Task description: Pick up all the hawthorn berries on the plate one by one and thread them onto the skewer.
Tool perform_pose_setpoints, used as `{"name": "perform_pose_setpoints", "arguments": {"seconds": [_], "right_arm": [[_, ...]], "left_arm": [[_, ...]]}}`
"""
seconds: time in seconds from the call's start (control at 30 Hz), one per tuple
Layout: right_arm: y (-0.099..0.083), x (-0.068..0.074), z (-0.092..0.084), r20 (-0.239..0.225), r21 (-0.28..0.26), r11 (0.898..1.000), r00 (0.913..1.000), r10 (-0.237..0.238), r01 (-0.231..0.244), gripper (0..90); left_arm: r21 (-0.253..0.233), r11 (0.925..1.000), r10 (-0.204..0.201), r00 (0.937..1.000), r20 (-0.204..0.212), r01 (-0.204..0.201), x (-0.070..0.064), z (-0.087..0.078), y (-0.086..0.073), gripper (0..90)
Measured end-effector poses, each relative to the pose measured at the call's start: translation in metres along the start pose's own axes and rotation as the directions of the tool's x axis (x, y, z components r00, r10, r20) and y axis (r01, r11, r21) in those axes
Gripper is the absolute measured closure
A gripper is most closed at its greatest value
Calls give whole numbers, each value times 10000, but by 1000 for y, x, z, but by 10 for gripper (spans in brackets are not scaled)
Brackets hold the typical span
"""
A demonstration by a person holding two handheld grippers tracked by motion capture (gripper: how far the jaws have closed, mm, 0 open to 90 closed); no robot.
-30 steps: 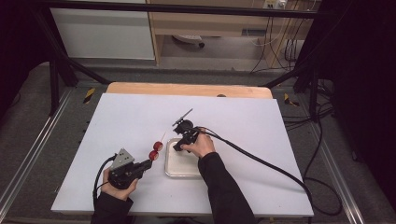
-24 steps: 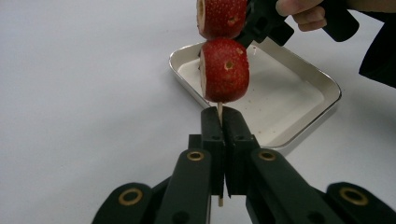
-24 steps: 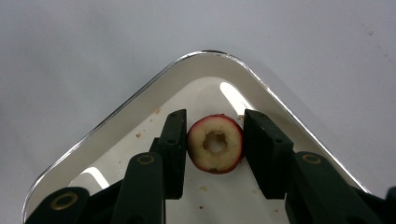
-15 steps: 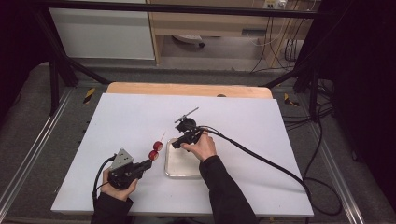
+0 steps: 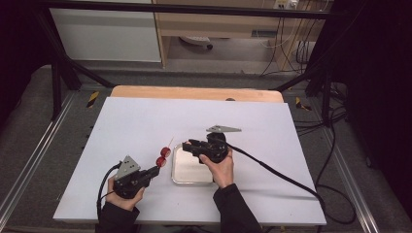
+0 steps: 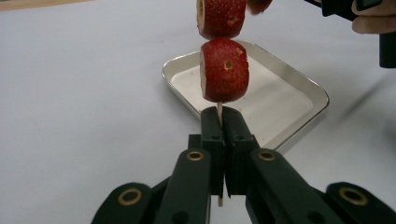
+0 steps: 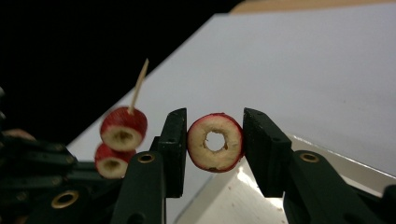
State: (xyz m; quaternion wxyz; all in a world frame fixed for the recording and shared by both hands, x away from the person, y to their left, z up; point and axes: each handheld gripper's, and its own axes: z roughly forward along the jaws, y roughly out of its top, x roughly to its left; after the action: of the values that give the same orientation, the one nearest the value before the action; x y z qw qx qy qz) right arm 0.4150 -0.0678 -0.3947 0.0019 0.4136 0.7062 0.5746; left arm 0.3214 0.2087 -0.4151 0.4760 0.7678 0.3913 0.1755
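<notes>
My left gripper is shut on the lower end of a thin wooden skewer that points up and away. Two red strawberry slices are threaded on it. My right gripper hovers over the steel tray, jaws pointing left toward the skewer's tip. Its jaws have just been closing, and both pads press on a ring-shaped strawberry slice with a hole through its middle. That slice hangs to the right of the two skewered slices.
The shallow steel tray lies bare on the white tabletop, between my two hands. A black cable trails right from the right gripper. A wooden strip edges the table's far side, with dark frame legs beyond.
My right gripper has lifted and turned above the tray, its grey top plate now level and its jaws facing the skewer. The left gripper and skewer have stayed put.
</notes>
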Motion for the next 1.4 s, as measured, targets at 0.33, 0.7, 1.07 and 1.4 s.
{"name": "perform_pose_setpoints", "arguments": {"seconds": [0.33, 0.7, 1.07, 1.4], "right_arm": [[-25, 11, -6, -674, -3246, 9372, 9915, 1117, -1276, 619], [-27, 14, -5, -1033, -4943, 8459, 9798, 1715, -2002, 620], [-30, 15, -2, -1356, -5717, 7883, 9738, 1827, -2275, 621], [-34, 16, 1, -1612, -5835, 7765, 9710, 1763, -2379, 621]], "left_arm": [[-207, 9998, -81, 9998, 168, 84, -7, 0, 0, 882], [-295, 9992, -250, 9988, 432, 263, -17, 1, 2, 883], [-270, 9982, -509, 9957, 771, 531, -29, 6, 4, 883], [-228, 9973, -676, 9936, 901, 699, -34, 10, 5, 883]]}}
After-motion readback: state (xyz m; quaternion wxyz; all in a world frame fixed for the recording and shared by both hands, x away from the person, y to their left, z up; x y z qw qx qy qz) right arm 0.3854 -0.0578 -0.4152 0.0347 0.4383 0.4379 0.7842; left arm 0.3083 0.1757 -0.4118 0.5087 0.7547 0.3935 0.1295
